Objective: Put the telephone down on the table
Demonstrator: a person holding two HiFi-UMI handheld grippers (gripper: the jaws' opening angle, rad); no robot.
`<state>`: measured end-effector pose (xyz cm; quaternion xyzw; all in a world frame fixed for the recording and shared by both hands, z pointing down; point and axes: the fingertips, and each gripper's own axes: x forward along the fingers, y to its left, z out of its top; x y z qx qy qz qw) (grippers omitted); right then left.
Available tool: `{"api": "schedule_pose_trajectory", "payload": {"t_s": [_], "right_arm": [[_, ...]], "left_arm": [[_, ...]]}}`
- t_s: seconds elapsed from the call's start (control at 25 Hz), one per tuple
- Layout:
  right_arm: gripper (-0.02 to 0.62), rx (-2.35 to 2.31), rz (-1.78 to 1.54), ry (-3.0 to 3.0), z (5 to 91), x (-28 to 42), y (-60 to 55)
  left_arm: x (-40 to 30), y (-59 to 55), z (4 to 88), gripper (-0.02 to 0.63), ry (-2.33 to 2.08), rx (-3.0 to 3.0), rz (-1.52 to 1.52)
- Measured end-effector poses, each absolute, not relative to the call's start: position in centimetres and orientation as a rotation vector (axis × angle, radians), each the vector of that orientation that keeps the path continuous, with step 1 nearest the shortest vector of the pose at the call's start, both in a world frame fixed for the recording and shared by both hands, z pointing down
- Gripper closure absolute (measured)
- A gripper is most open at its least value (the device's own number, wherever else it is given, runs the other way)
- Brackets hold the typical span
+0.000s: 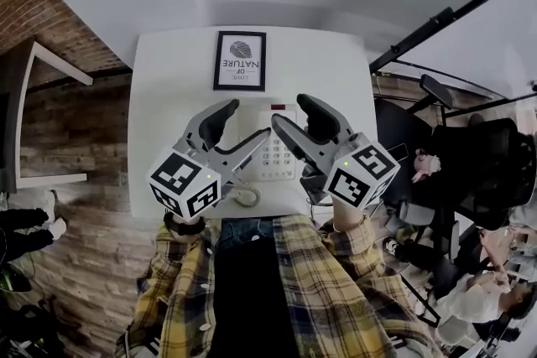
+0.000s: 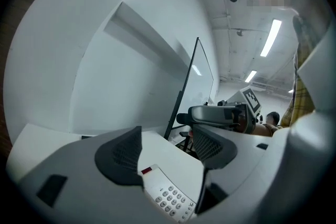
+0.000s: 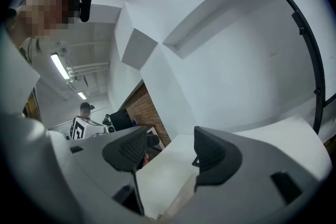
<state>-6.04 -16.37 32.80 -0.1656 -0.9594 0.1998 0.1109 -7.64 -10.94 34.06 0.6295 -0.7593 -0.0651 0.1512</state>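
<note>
Head view: both grippers are held low in front of the person's checked shirt, jaws pointing away over the white table (image 1: 168,96). The left gripper (image 1: 243,127) angles in from the left and the right gripper (image 1: 298,120) from the right, their tips close together above the telephone (image 1: 273,151). The telephone lies flat on the table, its coiled cord (image 1: 245,196) at the near edge and a framed picture (image 1: 240,60) beyond it. Left gripper view: the jaws stand apart with no pad pressing on anything; the keypad and a small red patch (image 2: 146,170) show in the gap below them, detail the head view hides. Right gripper view: the jaws are apart and empty, bare table (image 3: 163,176) between them, a brick wall (image 3: 149,113) behind; a pale edge at the bottom cannot be identified.
</note>
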Motion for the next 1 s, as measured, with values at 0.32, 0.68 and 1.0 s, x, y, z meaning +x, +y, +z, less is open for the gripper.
{"api": "schedule_pose_trajectory", "payload": {"t_s": [0.32,0.68,1.0], "right_arm": [[0.345,-0.562,0.443,-2.879,30.1,-5.9,-14.5],[0.535,-0.600,0.277,-2.948,28.3,-5.2,-13.1],[0.554,-0.604,0.261,-2.934,28.8,-5.3,-12.6]], "left_arm": [[-7.8,-10.0,31.0,0.488,-2.298,1.834,-0.147],[-7.4,-9.4,28.3,0.554,-2.344,1.890,-0.188],[-6.7,-9.8,28.5,0.583,-2.290,1.925,-0.216]]}}
